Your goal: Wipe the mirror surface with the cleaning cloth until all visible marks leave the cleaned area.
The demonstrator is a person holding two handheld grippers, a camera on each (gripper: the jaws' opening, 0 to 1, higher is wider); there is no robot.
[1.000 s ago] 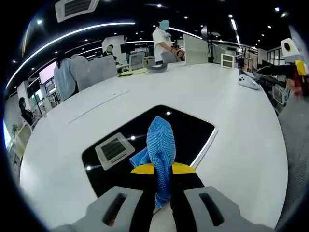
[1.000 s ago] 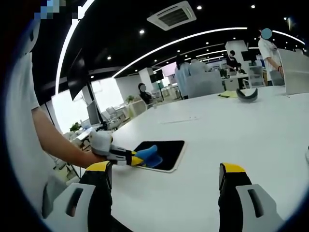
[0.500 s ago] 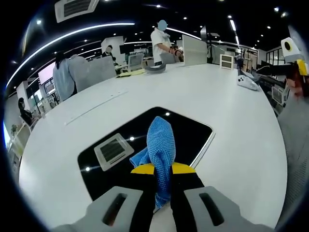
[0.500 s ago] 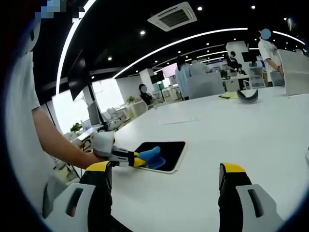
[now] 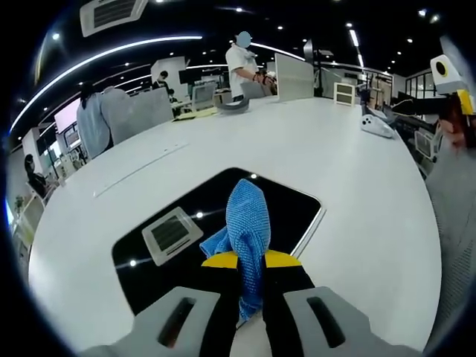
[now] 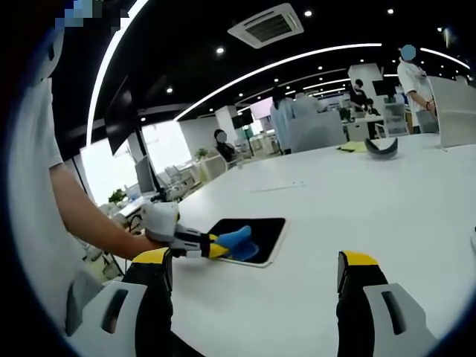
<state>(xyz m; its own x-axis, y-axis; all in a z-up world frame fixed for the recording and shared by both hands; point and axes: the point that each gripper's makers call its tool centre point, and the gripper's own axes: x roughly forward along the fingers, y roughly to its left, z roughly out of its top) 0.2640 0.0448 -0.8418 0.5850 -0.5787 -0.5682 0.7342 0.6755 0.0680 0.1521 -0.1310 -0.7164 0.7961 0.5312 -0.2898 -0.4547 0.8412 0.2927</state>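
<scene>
Left gripper (image 5: pixel 251 262) is clenching the blue cloth (image 5: pixel 245 223) between its yellow-tipped jaws, cloth sticking up and forward past the tips and hanging over the mirror (image 5: pixel 216 223). Mirror is lying flat on the white surface (image 5: pixel 357 193), dark glass reflecting a ceiling vent and a few lights, pale rim showing along its right edge. Cannot tell from the left gripper view whether the cloth is actually touching the glass

In the right gripper view the left gripper (image 6: pixel 212 247) is coming in from the left, held by a person's hand (image 6: pixel 152 223), cloth (image 6: pixel 236 242) sitting on the near left part of the mirror (image 6: pixel 260 234). There it is looking like contact with the glass

Right gripper (image 6: pixel 253 279) is hovering with jaws released and wide apart, holding nothing, well apart from the mirror on its near side

Far across the surface a grey curved object (image 6: pixel 381 145) is lying near some yellow paper (image 6: pixel 349 146); a white device (image 5: pixel 375 125) is sitting at the far right edge. People are standing in the office behind
</scene>
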